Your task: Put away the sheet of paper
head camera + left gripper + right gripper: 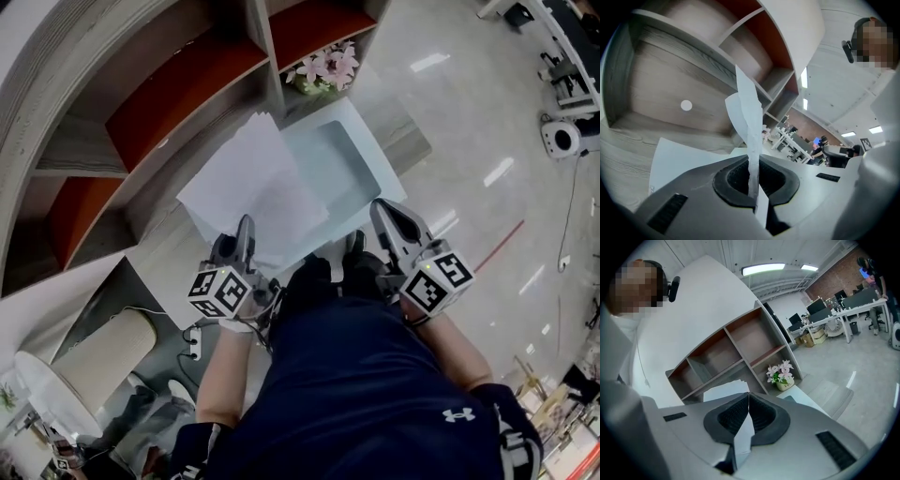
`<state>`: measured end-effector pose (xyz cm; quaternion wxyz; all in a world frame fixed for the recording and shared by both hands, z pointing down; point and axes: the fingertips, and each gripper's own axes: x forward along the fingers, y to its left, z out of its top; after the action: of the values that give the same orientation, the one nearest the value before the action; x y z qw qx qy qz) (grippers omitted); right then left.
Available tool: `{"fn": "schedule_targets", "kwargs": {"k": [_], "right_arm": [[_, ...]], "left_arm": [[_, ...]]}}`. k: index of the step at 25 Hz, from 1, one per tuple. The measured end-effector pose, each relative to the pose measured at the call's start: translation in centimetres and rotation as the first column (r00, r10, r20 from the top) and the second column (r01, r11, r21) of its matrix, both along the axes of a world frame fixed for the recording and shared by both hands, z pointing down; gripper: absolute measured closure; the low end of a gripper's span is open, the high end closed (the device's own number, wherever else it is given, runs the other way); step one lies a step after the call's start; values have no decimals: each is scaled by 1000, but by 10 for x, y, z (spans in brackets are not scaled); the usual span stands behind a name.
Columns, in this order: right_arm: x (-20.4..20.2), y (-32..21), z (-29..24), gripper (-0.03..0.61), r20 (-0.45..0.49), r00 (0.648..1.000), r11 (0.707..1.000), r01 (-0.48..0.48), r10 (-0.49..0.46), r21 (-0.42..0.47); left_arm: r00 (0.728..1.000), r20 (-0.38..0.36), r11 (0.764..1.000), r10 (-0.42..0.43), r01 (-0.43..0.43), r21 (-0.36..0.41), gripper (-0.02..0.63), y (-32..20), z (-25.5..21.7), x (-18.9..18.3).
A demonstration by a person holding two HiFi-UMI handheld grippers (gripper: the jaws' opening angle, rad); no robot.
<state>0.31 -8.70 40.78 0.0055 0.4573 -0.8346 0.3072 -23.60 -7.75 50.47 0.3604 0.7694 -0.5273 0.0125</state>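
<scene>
White paper: at least two sheets overlap, fanned at slightly different angles; the exact count cannot be fixed. The sheet of paper (248, 178) is plain and unprinted as far as can be seen, and uncreased. It spreads over the left edge of one pale low table (342, 159) and overhangs that edge towards the shelf unit (178, 89).

Grippers: two. The left gripper (246, 225) has its jaws clamped on the near edge of the paper. In the left gripper view (752, 164) the held sheet (750, 117) stands edge-on between the pads and rises with a slight curl at its top. A second sheet (675, 157) lies flatter to its left.

The right gripper (384, 211) sits at the table's near right corner, clear of the paper. Its jaws are together in the right gripper view (749, 397), with nothing showing between the tips. A pale sliver shows behind the pads and cannot be identified.

Shelf unit: one, grey wood with red-backed compartments, three of which show in the head view. Flower pot (323, 70): one, pink blooms, just beyond the table's far left corner at the shelf's foot.
</scene>
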Motion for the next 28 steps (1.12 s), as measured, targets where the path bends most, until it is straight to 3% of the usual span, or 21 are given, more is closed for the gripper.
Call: {"fn": "schedule_targets", "kwargs": {"k": [10,15,21,28], "right_arm": [[5,-25,14,565,36,996,997,80,-79,-17],[21,-37,21,565,50,996,996,80,-78,-40],[37,-41,34,565,51,996,993,81,-77,-82],[47,-42,38,565,61,996,992,77,-71,-99]], "left_arm": [[996,-74,982,-50,35,-185,598,11,49,0],[995,-68,956,-71,48,-290,598,15,89,2],[982,-117,916,-146,89,-392,598,22,124,-2],[977,-135,888,-163,85,-452,598,22,144,-7]]}}
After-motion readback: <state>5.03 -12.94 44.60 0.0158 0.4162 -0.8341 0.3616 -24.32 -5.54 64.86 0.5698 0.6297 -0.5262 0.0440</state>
